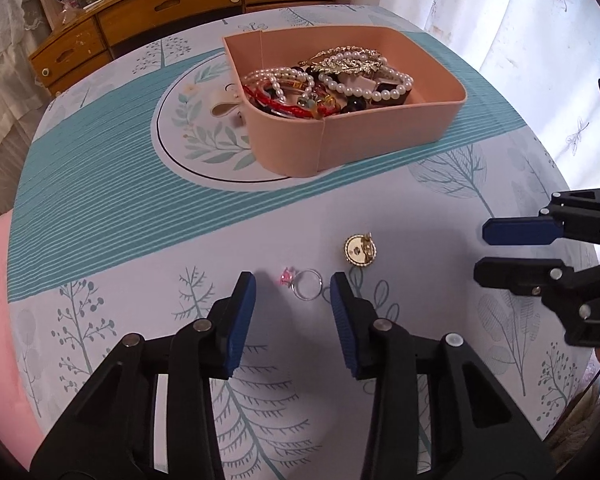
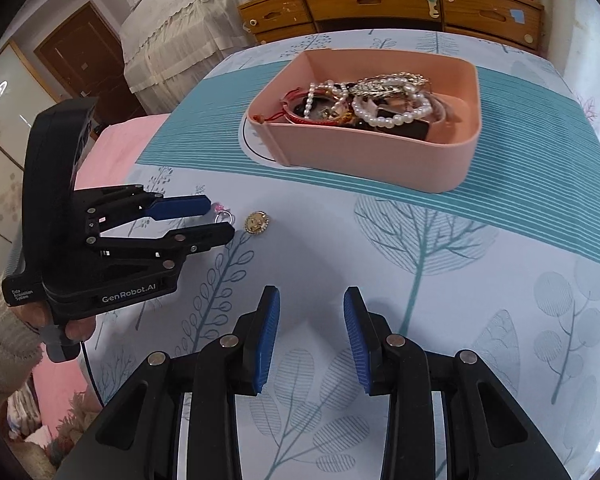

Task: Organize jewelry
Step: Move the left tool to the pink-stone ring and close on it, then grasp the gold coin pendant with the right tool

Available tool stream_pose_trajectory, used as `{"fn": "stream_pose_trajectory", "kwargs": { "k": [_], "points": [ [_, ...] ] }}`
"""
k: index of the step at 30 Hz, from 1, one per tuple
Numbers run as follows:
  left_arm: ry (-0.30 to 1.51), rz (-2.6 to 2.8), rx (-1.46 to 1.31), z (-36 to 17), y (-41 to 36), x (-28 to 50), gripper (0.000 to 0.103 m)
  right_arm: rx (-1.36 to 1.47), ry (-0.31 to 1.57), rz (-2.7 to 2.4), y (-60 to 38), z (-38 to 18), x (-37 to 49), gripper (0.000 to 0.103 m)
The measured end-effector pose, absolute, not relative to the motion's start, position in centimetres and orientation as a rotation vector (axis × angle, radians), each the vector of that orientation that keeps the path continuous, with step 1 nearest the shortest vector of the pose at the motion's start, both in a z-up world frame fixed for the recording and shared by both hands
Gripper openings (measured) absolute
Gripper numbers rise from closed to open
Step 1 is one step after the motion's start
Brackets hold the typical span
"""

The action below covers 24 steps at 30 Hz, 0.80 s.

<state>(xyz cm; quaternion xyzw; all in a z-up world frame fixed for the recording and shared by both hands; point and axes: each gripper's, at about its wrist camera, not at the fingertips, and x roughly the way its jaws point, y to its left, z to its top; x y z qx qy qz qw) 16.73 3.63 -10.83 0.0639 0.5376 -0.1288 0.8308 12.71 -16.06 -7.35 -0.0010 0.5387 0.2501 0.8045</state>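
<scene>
a thin silver ring with a pink stone [image 1: 305, 285] lies on the leaf-print tablecloth [image 1: 440, 216] at lower centre, between the left gripper's [image 1: 294, 294] parted blue pads, untouched; the right gripper [image 2: 311, 312] hangs open over bare cloth

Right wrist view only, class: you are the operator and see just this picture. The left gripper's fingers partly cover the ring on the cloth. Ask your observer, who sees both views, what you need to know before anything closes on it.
Operator: Is the ring gripped yet?
Observer: No. The ring lies on the tablecloth between the fingers of the left gripper, apart from both.
Operator: Where is its ornament?
Observer: The pink ornament is on the ring's left side in the left wrist view, nearer the left finger.
Operator: Is anything hidden behind the box?
Observer: Yes. A beige looped piece lies on the cloth just outside the left wall of the box.
</scene>
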Motion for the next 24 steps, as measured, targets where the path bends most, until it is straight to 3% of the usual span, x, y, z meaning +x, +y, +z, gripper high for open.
{"fn": "stream_pose_trajectory", "kwargs": {
  "k": [4,24],
  "points": [
    [1.129,-0.283,0.14,-10.9,3.7,16.9,0.018,0.0,1.156,0.548,-15.3,-7.6,13.0,0.034],
    [1.095,-0.263,0.056,-8.8,6.1,14.6,0.018,-0.225,1.04,0.642,-7.6,-8.6,15.0,0.034]
  ]
}}
